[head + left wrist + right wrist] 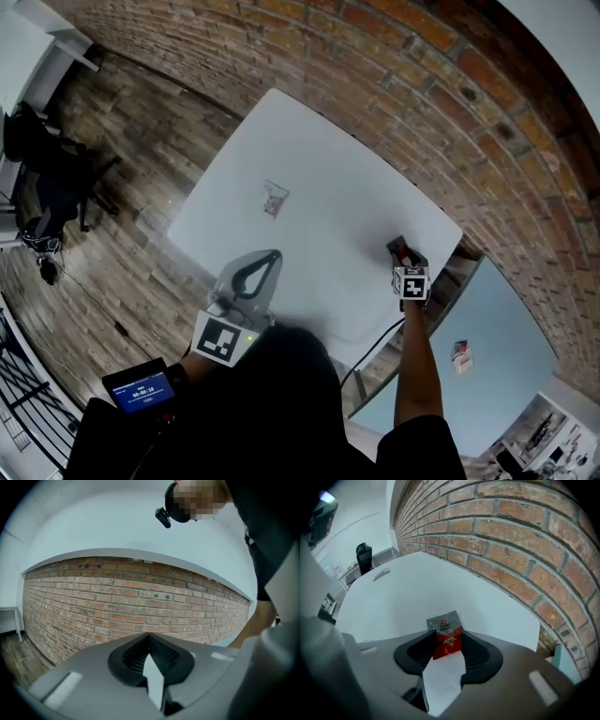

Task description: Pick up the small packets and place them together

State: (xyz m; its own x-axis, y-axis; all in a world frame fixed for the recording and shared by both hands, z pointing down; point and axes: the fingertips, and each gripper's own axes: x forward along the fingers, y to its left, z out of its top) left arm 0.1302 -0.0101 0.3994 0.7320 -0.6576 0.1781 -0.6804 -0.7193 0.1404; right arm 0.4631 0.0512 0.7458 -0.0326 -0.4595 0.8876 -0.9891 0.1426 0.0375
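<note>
Jaws of the right gripper (448,633) clamp a red-and-grey packet (444,624).
The left gripper (150,637) has its jaws together, empty; a second packet (274,199) lies well apart, further left on the white table (328,159).

The table (319,169) stands against the brick wall (394,75), which runs along its far and right sides. One packet (274,200) lies left of the table's middle. A second packet (445,639) sits between the right gripper's (398,247) jaws at the right edge (well apart from the first). The left gripper (265,258) is over the near left edge.
</note>
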